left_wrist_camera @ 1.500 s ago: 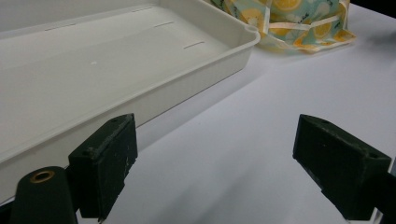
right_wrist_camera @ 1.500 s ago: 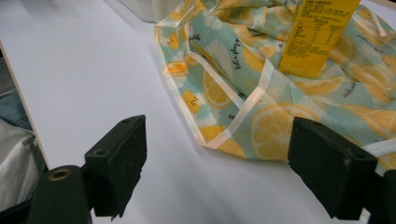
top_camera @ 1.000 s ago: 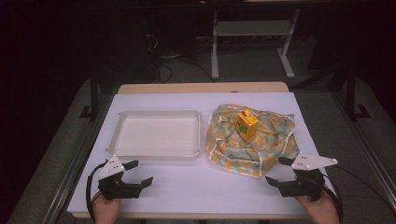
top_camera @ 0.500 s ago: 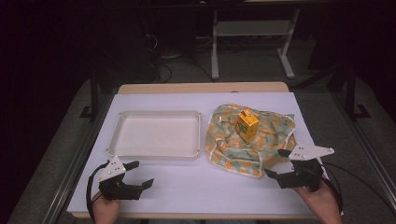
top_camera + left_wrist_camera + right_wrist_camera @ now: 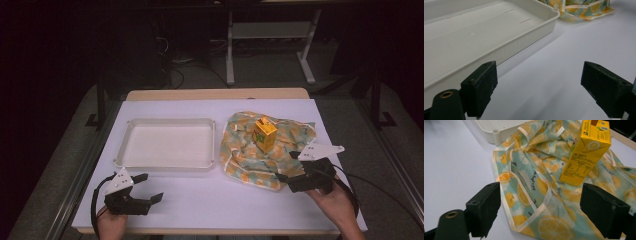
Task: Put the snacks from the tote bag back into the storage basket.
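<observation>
Right gripper (image 5: 290, 169): held in the person's right hand (image 5: 336, 204) at the near right of the table (image 5: 210, 205); its jaws have just been opening and now stand wide apart with nothing pinched, poised over the near edge of the cloth (image 5: 250, 150). Cloth (image 5: 536, 195): pale green with a lemon print and cream binding, crumpled, lying directly under and ahead of these jaws; its nearest corner falls between them in the right gripper view without touching either. Carton (image 5: 586, 152): yellow drink box, upright on the cloth, just beyond the right-hand jaw in that view; from above the carton (image 5: 265, 134) sits near the middle of the cloth, a little ahead of the gripper and apart from it. Tray (image 5: 499, 127): white, shallow, beyond the cloth to the gripper's far left, its corner touching or just beside the cloth's edge; which, I cannot tell. Left gripper (image 5: 149, 187): in the left hand (image 5: 111, 225) at the near left, well apart from the right one, jaws spread wide, nothing between them. Tray (image 5: 499, 37) again: close ahead of the left gripper and to its left, resting on the bare white table (image 5: 561, 75).
</observation>
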### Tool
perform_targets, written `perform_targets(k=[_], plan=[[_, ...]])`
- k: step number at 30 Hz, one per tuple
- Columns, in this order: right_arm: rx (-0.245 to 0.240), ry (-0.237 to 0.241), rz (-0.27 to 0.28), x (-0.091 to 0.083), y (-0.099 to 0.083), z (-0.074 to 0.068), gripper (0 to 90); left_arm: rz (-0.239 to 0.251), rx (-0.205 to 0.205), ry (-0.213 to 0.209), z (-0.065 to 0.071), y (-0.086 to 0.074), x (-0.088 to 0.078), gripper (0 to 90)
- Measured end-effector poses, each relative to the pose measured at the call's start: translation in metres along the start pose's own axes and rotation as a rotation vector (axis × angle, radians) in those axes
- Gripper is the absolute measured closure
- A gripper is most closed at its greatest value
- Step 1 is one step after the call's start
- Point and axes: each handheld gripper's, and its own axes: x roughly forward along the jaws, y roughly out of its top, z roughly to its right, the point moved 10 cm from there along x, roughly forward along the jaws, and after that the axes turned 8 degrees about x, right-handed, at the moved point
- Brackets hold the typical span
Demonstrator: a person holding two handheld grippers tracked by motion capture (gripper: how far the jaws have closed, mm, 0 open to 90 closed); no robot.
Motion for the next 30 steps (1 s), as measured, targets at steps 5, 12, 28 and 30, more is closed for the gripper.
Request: perform_targets(k=[5, 12, 28, 30], plan=[[-0.004, -0.001, -0.028, 0.006, 0.005, 0.001, 15.7, 0.006, -0.022, -0.002, -0.003, -0.001, -0.001, 13.4], [-0.012, 0.011, -0.04, 0.013, 0.019, 0.001, 14.8, 0.026, -0.047, -0.011, -0.005, -0.001, -0.004, 13.4], [-0.036, 0.011, -0.072, 0.013, 0.051, 0.011, 14.3, 0.046, -0.054, 0.004, -0.01, 0.0, -0.009, 13.4], [-0.042, 0.009, -0.08, 0.014, 0.055, 0.012, 14.2, 0.046, -0.056, 0.008, -0.011, 0.0, -0.009, 13.4]])
